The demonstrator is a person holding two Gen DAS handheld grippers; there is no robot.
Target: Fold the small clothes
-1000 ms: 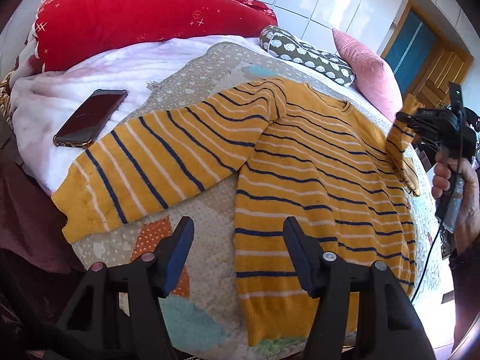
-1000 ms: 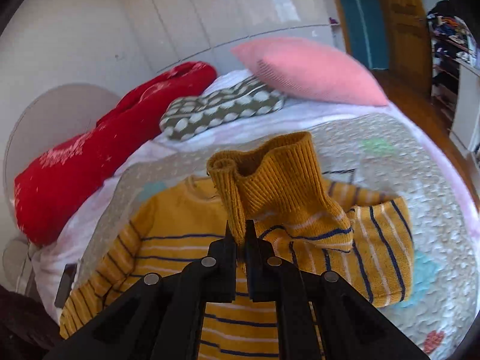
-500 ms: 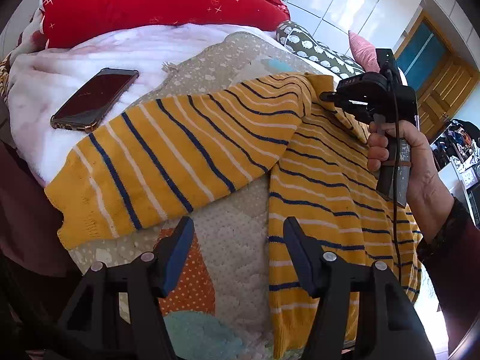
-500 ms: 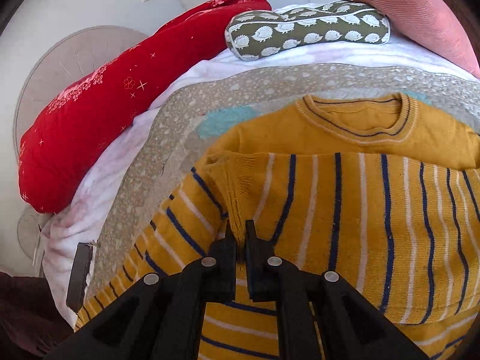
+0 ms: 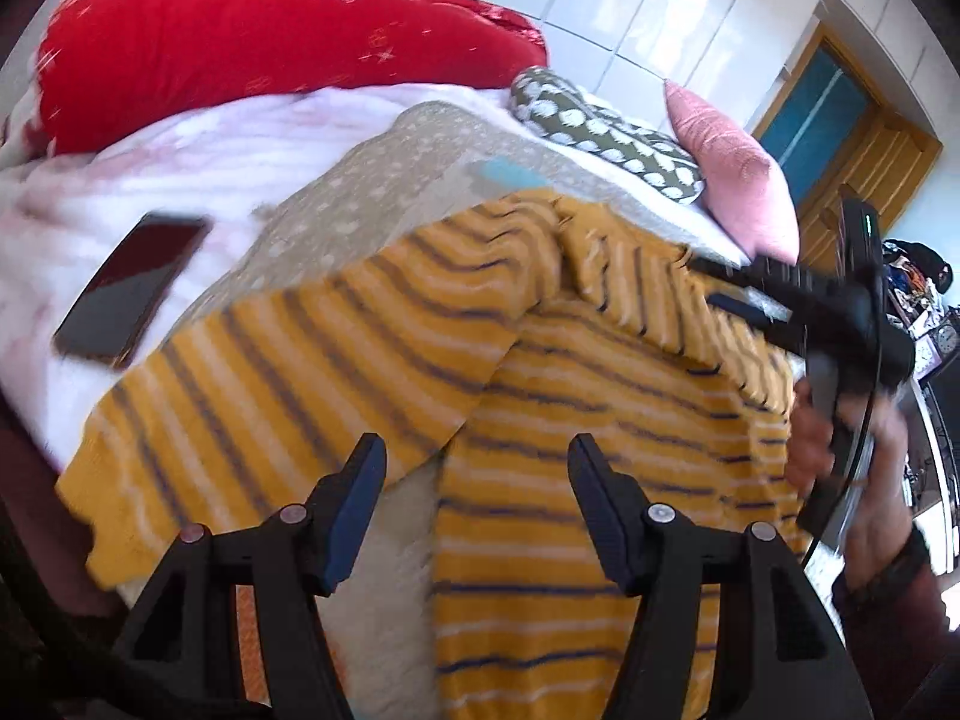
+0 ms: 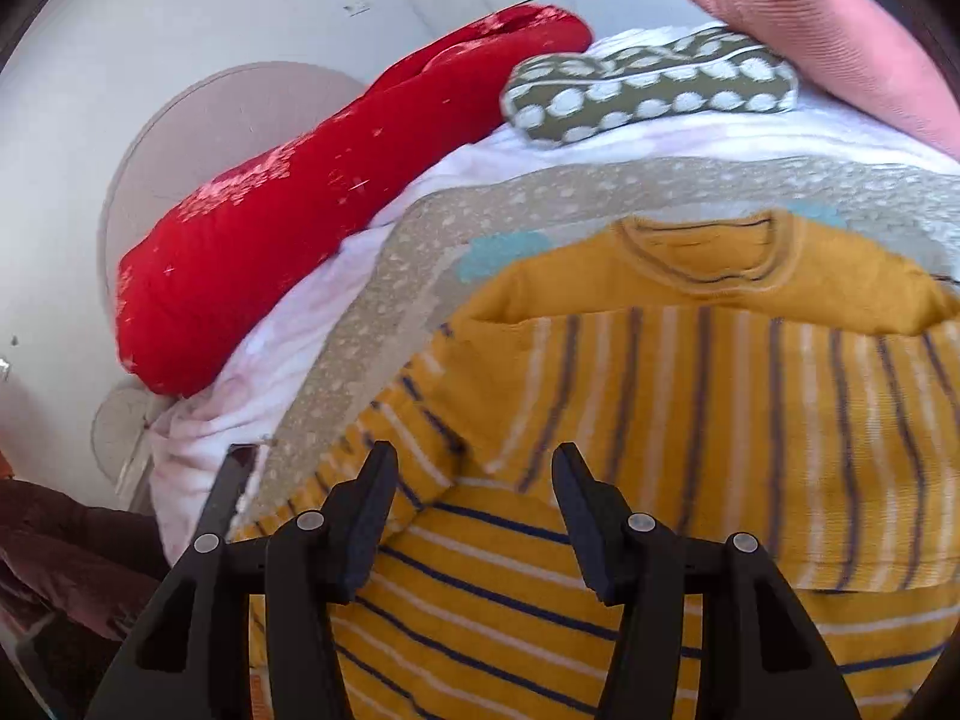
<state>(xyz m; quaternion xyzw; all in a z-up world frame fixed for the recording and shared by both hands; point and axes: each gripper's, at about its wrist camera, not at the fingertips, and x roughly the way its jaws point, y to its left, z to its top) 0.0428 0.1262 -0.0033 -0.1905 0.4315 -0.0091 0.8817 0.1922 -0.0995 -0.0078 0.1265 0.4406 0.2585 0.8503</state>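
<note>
A yellow sweater with navy and white stripes [image 5: 576,420] lies flat on the bed, front hem nearest me. Its right sleeve [image 6: 750,438] is folded across the chest, below the neckline [image 6: 714,246]. Its left sleeve [image 5: 288,384] stretches out to the left. My left gripper [image 5: 471,504] is open and empty, low over the gap between left sleeve and body. My right gripper [image 6: 474,510] is open and empty just above the folded sleeve's cuff end; it also shows in the left wrist view [image 5: 720,282] at the right.
A dark phone [image 5: 132,288] lies on the white-pink blanket [image 5: 198,180] left of the sweater. A red quilt [image 5: 270,42], a green dotted pillow [image 5: 600,126] and a pink pillow [image 5: 738,174] line the back. A dotted beige quilt [image 5: 390,186] lies under the sweater.
My right gripper carried the right sleeve across the chest, laid it down, then opened and let go. It has drawn back a little. The left gripper stayed open and shifted slightly.
</note>
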